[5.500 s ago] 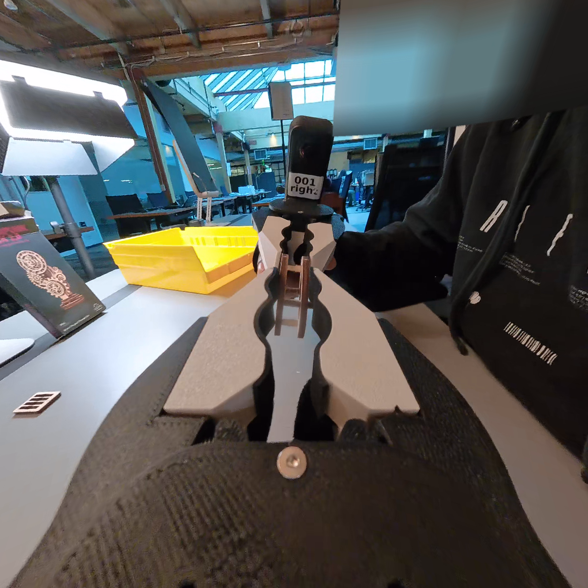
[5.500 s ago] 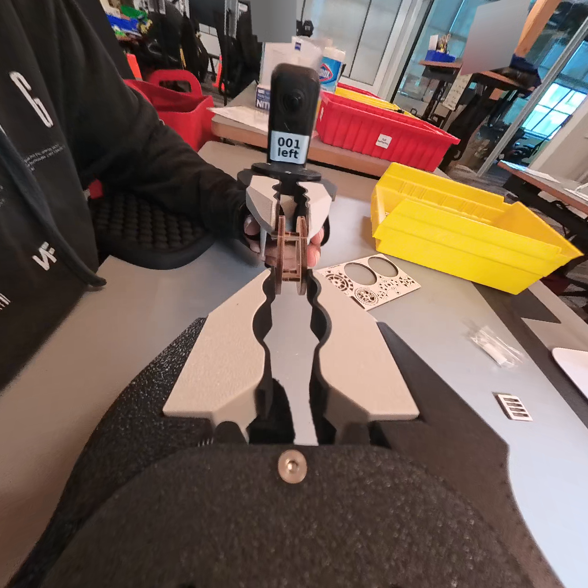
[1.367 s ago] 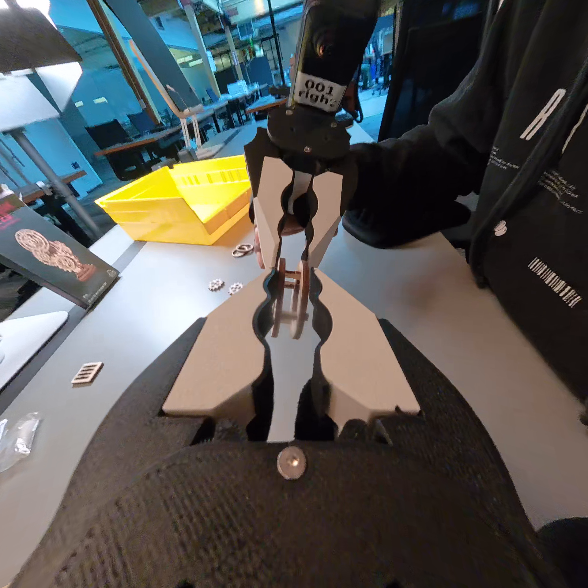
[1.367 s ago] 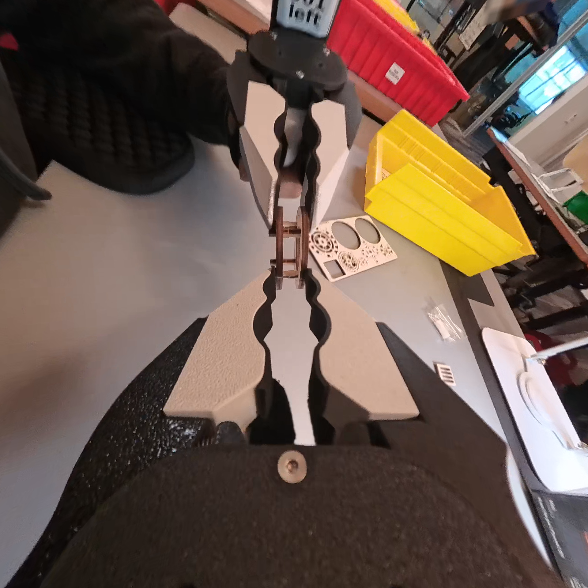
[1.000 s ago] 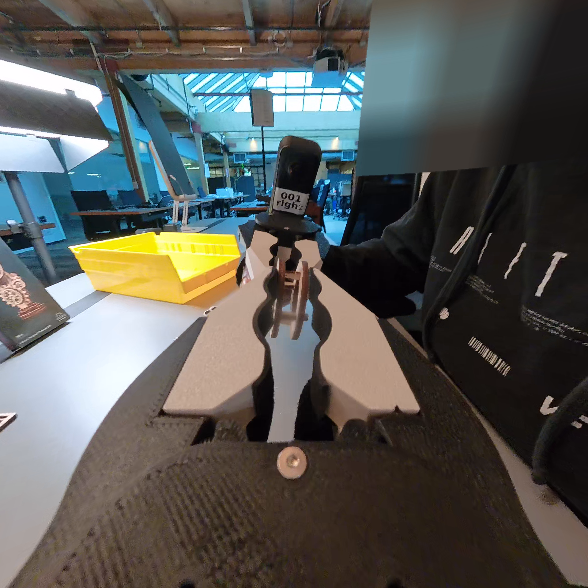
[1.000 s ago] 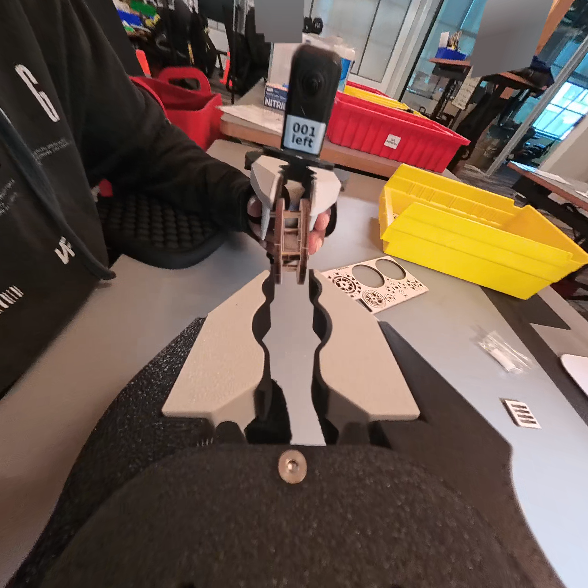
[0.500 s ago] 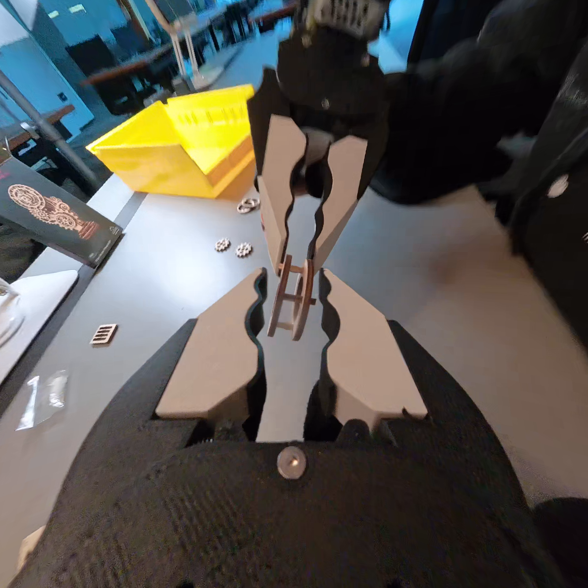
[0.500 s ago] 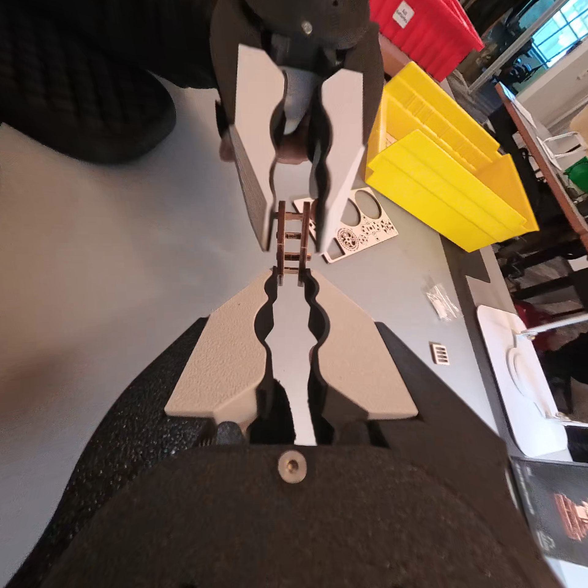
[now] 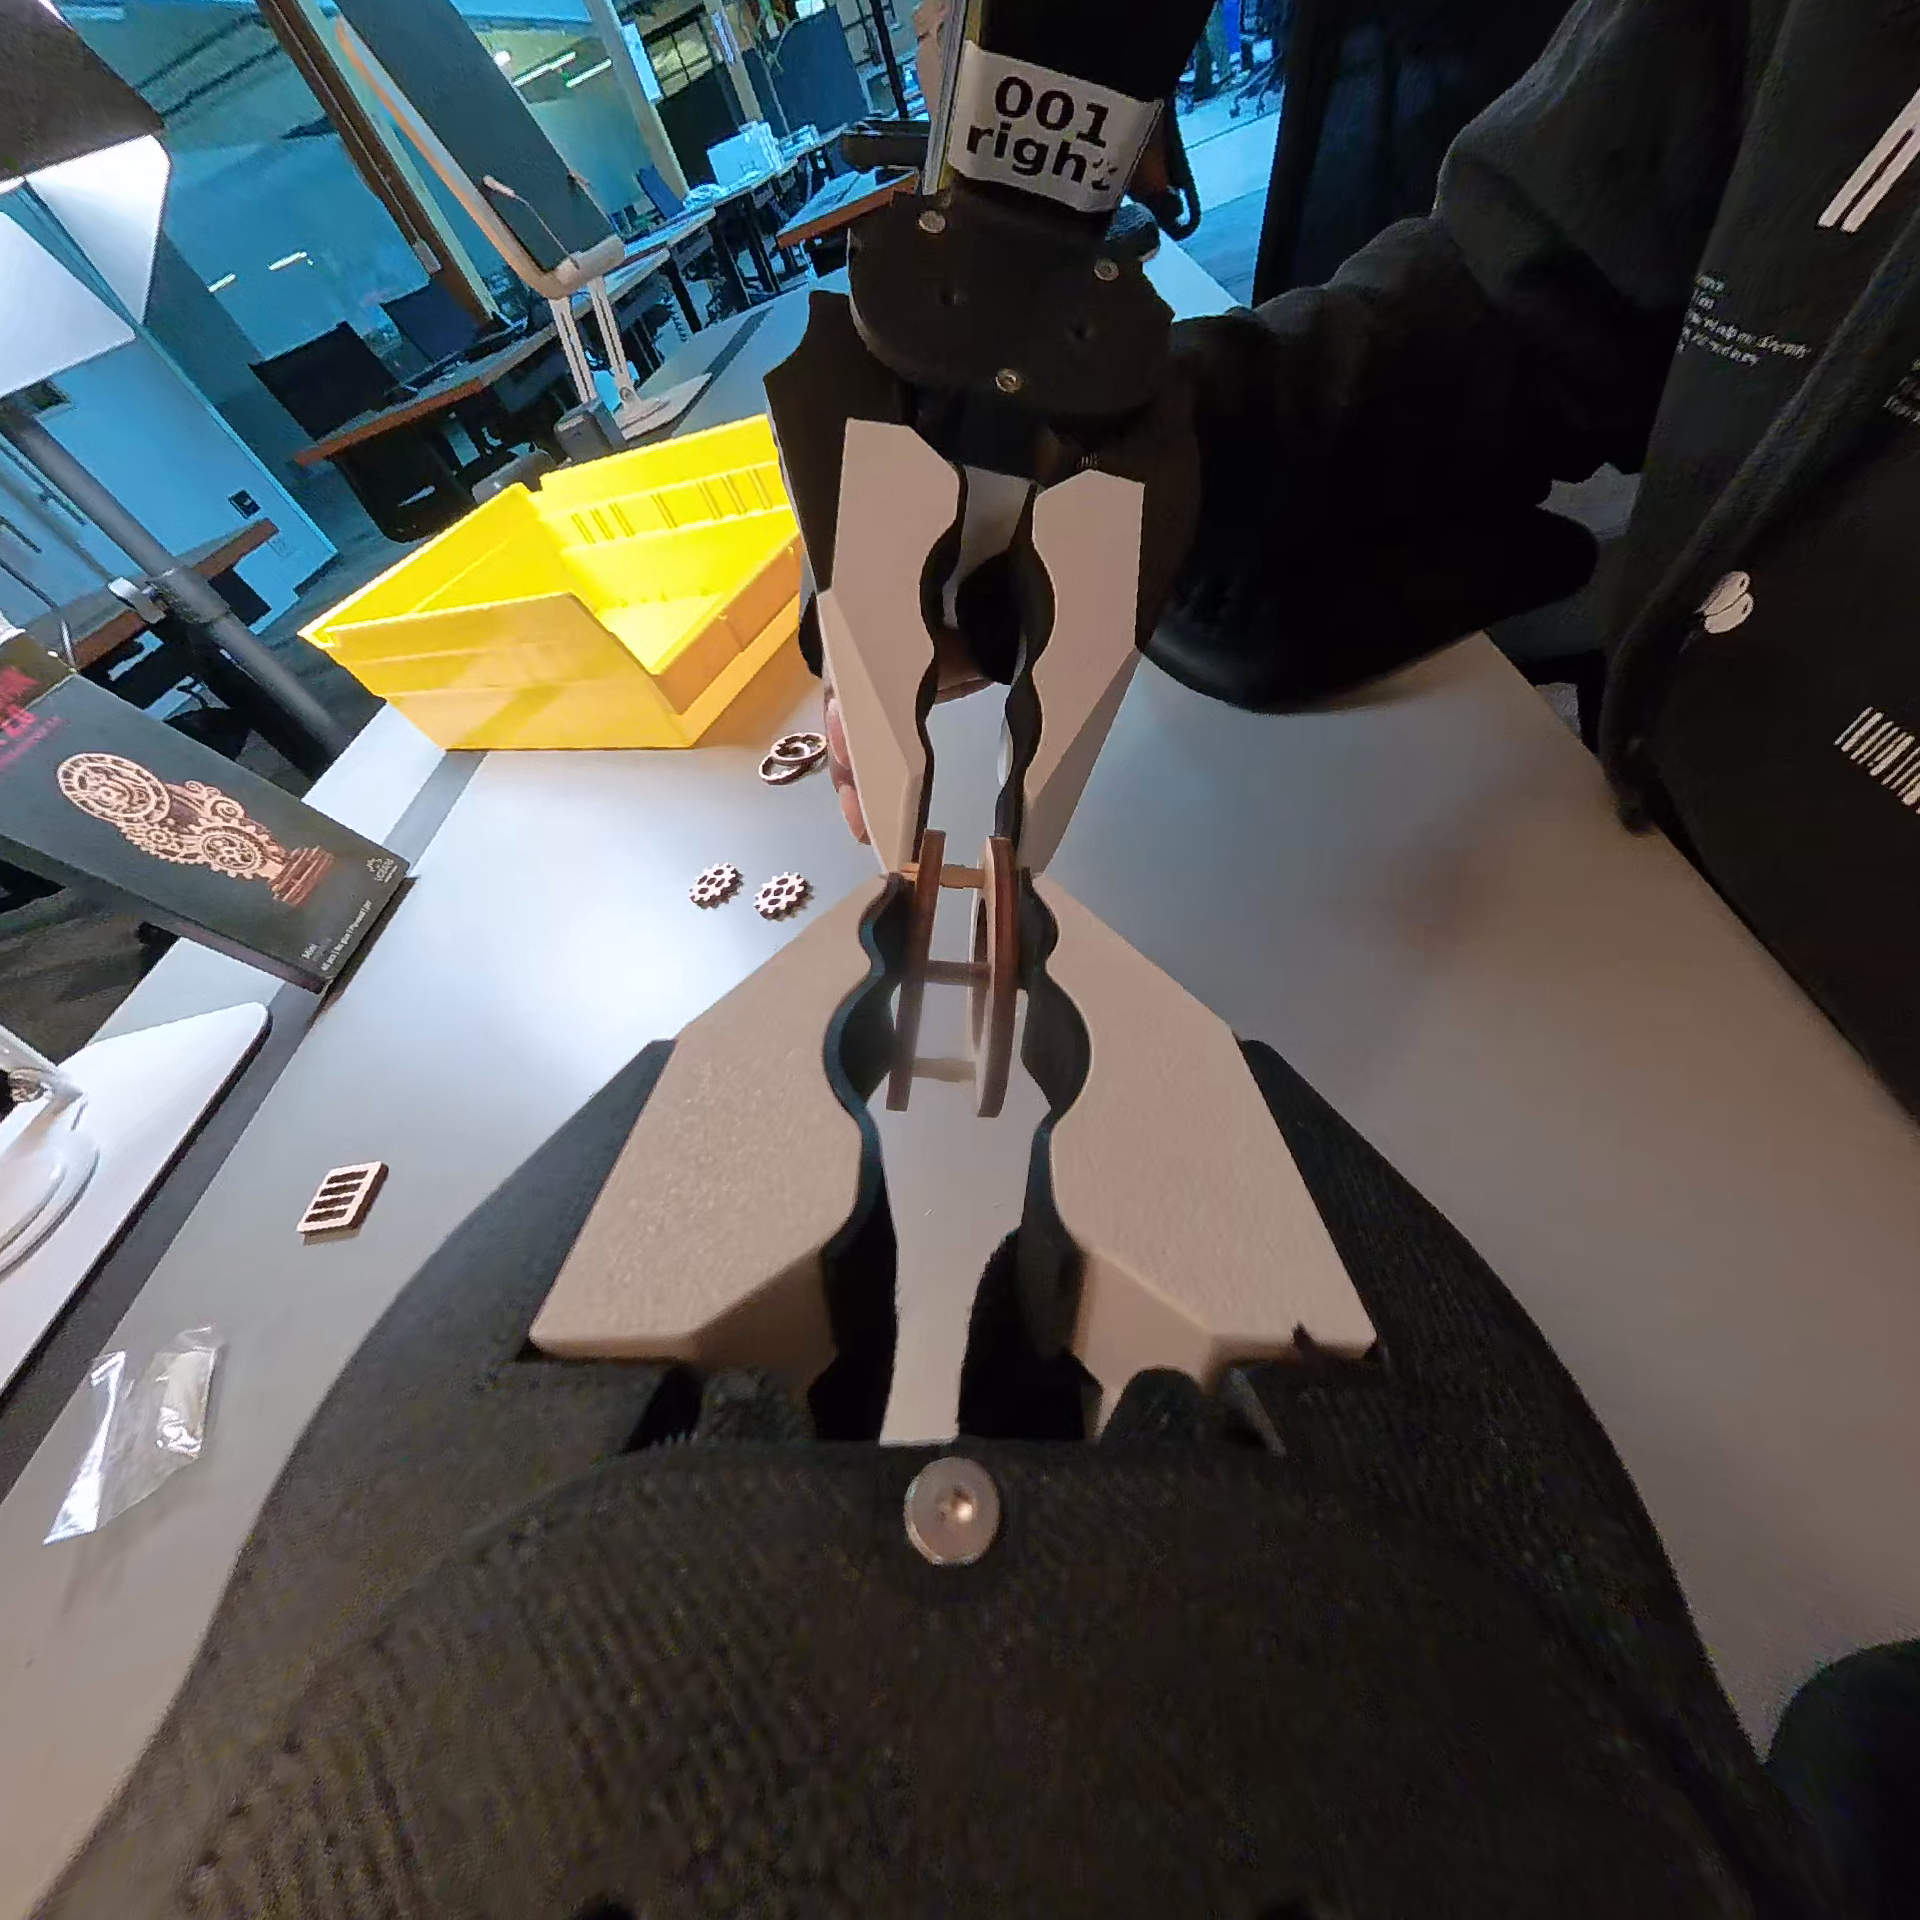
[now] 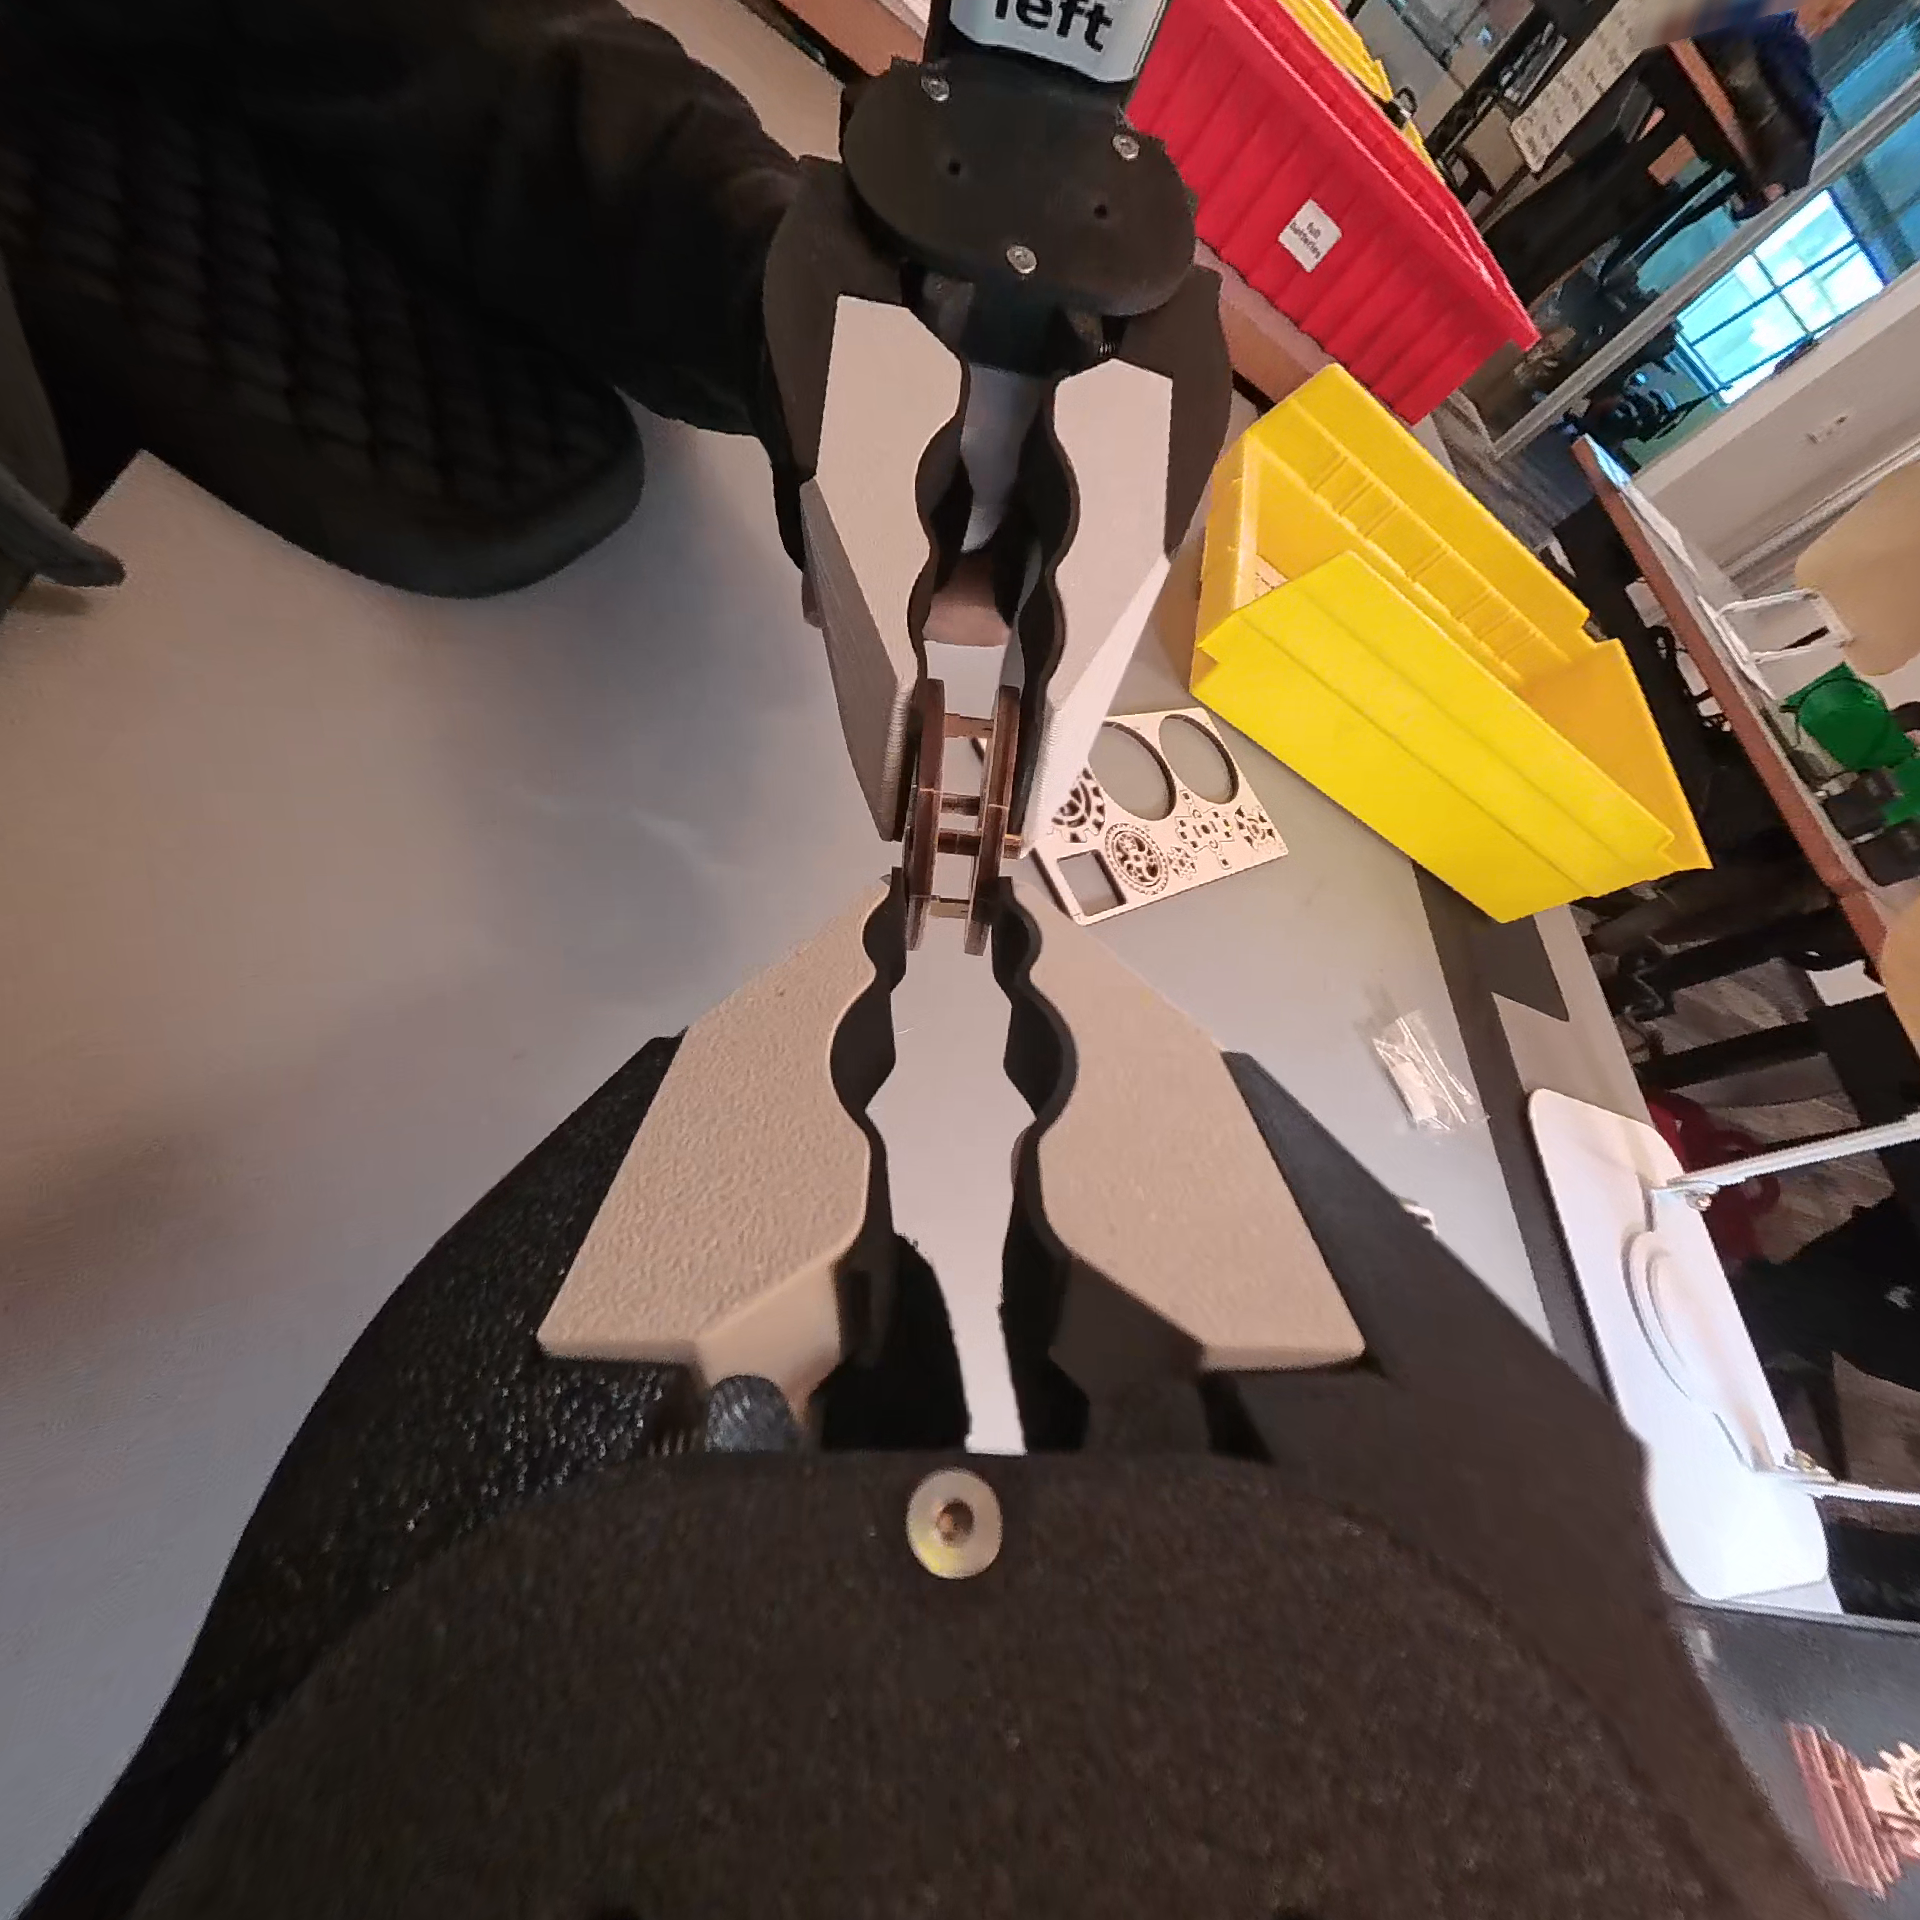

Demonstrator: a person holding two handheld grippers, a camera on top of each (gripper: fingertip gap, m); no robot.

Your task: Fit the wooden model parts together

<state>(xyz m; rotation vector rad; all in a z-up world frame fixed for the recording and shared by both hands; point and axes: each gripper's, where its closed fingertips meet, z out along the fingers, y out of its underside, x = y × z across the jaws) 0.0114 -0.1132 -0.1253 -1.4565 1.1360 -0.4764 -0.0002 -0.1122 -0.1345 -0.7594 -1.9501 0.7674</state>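
Both grippers are meeting tip to tip above the table (image 9: pixel 1351 935): the left gripper (image 9: pixel 954 894) and the right gripper (image 10: pixel 943 914) are each pinching the wooden model (image 9: pixel 951 977) (two discs joined by rungs).

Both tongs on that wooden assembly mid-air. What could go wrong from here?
1. The brown two-disc wooden assembly is gripped at opposite ends by the left tongs and right tongs; uneven pull may pop its thin crossbars.
2. It hangs above the grey table; a slip drops it among the two small wooden gears.
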